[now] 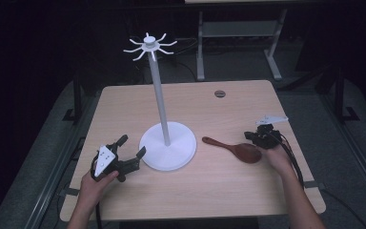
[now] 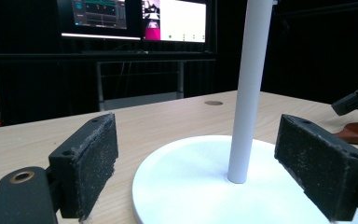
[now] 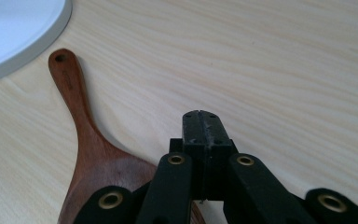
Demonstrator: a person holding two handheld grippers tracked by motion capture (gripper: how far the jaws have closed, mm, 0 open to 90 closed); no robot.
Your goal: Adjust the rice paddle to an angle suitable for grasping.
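- Two handheld grippers work over a light wooden table (image 1: 219,191), one at each side of a white stand.
- At the table's 8 o'clock, the left gripper (image 1: 132,145) sits in the person's left hand (image 1: 95,183), jaws spread wide and pinching nothing; it points toward 2 o'clock at the stand's base.
- In the left gripper view the two black pads (image 2: 86,161) stand far apart, with the round white base (image 2: 191,186) and the white pole (image 2: 249,88) between and beyond them, untouched.
- At the table's centre rises the white hook stand (image 1: 159,95), its ring of curved hooks (image 1: 149,46) on top.
- Just beside the base, at its 3 o'clock, lies a dark wooden spoon (image 1: 236,149) flat on the table, handle end toward the stand, bowl toward the right hand.
- At the table's 3 o'clock the right gripper (image 1: 257,139) hangs at the spoon's bowl; its jaws are pressed together with nothing between them.
- In the right gripper view the spoon (image 3: 81,135) lies at 9 o'clock of the closed tips (image 3: 203,123), its bowl running under the gripper's linkage; whether they touch cannot be told.
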